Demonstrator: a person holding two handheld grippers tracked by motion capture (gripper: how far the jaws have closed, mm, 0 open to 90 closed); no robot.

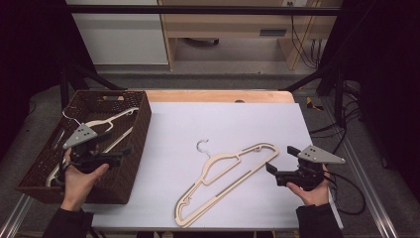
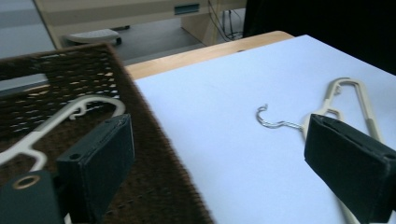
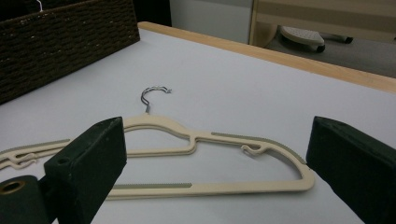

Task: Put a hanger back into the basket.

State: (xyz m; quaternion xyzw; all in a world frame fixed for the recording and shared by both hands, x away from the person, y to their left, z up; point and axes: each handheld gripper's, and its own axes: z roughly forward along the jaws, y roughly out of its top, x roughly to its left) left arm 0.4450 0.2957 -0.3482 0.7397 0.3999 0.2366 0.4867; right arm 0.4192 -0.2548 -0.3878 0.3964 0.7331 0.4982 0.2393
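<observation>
High view: a cream hanger [image 1: 225,179] lies flat on the white surface [image 1: 223,119], slanting from its near edge toward the right edge, wire hook [image 1: 202,146] pointing to the far edge. The right gripper [image 1: 277,166] sits just beside the hanger's right end, fingers [image 3: 84,161] wide and empty. The left gripper [image 1: 116,154] hovers over the wicker basket [image 1: 141,124] at the left edge, where another hanger [image 1: 106,121] lies, fingers [image 2: 100,161] wide, holding nothing. The thin, flat frame could slip from a pinch, or its hook could snag on the basket's weave.

White table cover [image 1: 223,119], wooden desk [image 1: 223,20] — cables [image 1: 302,44]
</observation>
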